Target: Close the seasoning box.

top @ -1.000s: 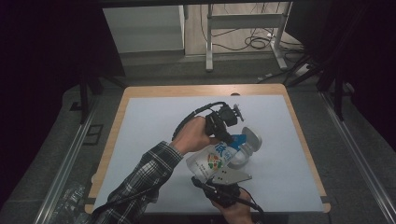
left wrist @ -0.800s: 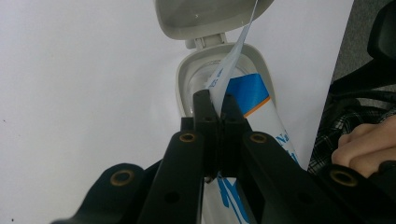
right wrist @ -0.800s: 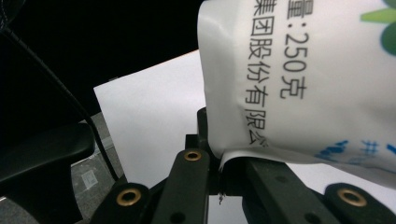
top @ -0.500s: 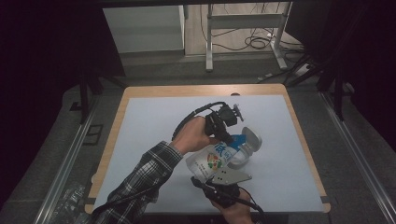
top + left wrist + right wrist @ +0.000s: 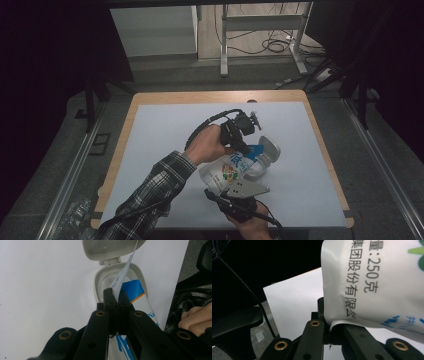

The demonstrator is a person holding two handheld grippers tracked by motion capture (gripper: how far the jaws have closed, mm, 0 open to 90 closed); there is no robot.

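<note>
Worktop (image 5: 150,150): white surface bare on the left half and along the far edge; open passage there. Right strip past the container (image 5: 262,157) also bare.

Obstacles bunch near the centre-front: the pouch (image 5: 231,170) slants from the container down toward the near edge, with the left tongs (image 5: 246,150) clamped on its top end and the right tongs (image 5: 235,187) clamped on its bottom edge. Container lid (image 5: 112,248) hinged open, blocking the far side of the mouth. Left cable (image 5: 210,122) loops above the hand.

Dim surroundings, bright table, blurred close-ups
</note>
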